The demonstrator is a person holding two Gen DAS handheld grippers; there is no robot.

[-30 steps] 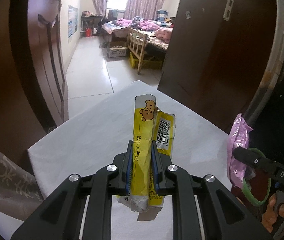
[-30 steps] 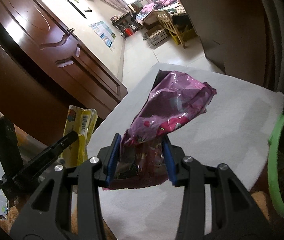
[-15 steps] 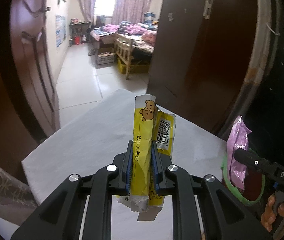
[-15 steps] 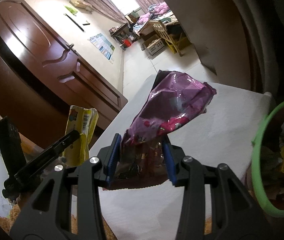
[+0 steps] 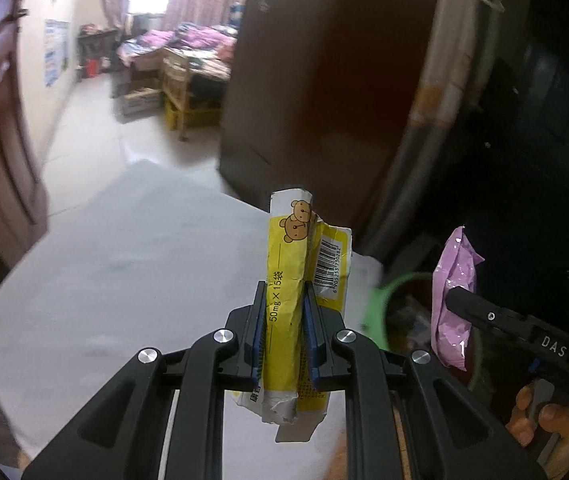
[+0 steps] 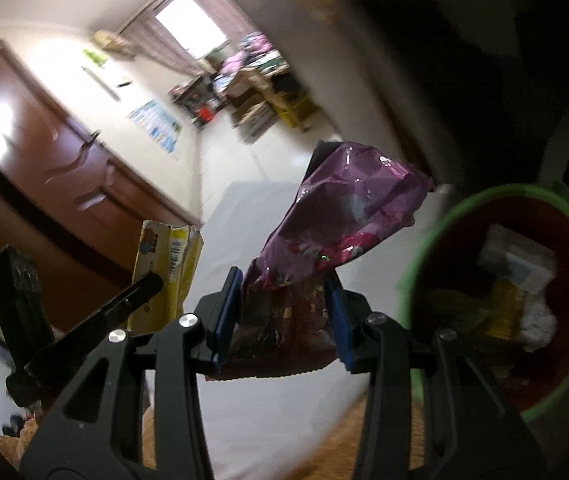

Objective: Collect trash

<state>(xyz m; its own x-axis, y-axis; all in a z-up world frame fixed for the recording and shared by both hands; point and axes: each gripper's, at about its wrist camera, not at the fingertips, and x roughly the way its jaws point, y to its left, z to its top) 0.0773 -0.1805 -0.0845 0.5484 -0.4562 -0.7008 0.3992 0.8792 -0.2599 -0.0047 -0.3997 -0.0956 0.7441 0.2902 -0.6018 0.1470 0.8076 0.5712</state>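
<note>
My left gripper is shut on a flattened yellow packet printed with bears and a barcode, held upright above the white table. My right gripper is shut on a crumpled purple foil bag. In the left wrist view that purple bag hangs at the right, next to the green-rimmed bin. In the right wrist view the bin lies just right of the bag and the yellow packet shows at the left.
The bin holds several scraps, among them a white box. A dark wooden door stands behind the table and a brown door on the left. A bedroom with a wooden chair lies beyond.
Both grippers have swung to the right with their trash still gripped. The green-rimmed bin has come into the right wrist view and now sits close beside the purple bag.
</note>
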